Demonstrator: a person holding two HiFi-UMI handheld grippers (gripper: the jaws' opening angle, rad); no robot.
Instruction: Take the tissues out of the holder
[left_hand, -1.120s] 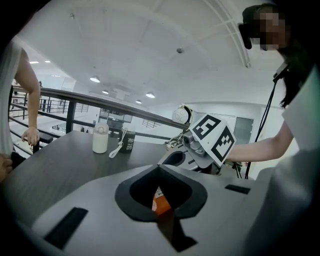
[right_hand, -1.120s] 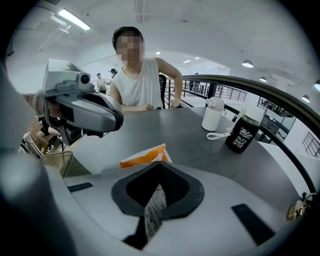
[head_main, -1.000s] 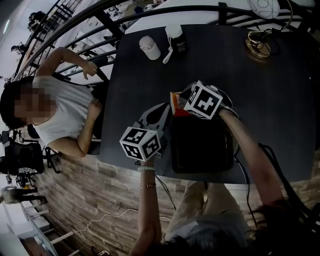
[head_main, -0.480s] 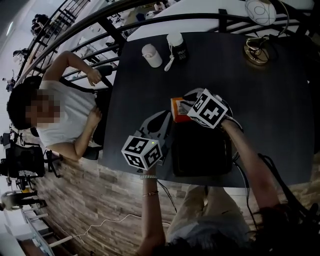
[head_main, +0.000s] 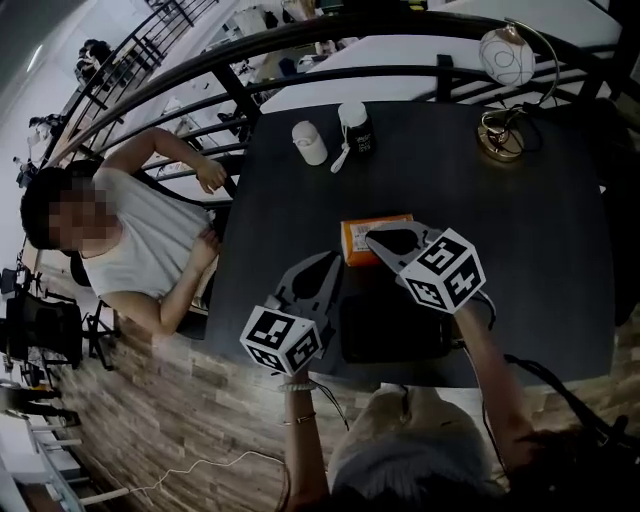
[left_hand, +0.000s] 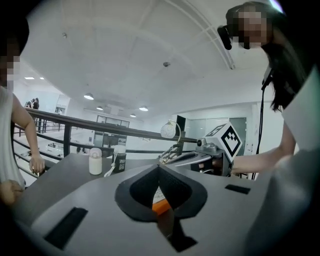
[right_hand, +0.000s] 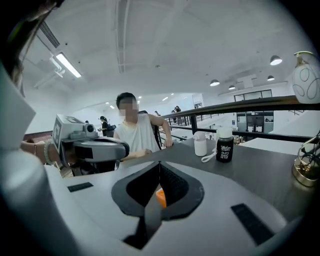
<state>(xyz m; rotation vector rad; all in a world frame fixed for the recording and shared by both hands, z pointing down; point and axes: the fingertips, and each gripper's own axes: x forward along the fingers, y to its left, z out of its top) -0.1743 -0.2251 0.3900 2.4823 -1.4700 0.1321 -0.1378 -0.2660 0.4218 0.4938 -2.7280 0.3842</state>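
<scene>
The orange tissue pack (head_main: 356, 245) lies flat on the dark table (head_main: 530, 230). It sits just past the 12 o'clock edge of the black holder (head_main: 395, 330), so I think it is already out. Its long side runs from 9 o'clock to 3 o'clock.

My right gripper (head_main: 375, 238) is the nearer one. It points toward 10 o'clock, and its tip is right over the 3 o'clock half of the pack. I cannot tell if it touches. My left gripper (head_main: 333, 262) points toward 1 o'clock, and its tip is just beside the pack's 9 o'clock end.

Both grippers have their jaws pressed together at the tips, with nothing pinched. In each gripper view I only see a bit of orange through the hole behind the tips.

I think my right gripper has to open and come down across the pack's short side.
</scene>
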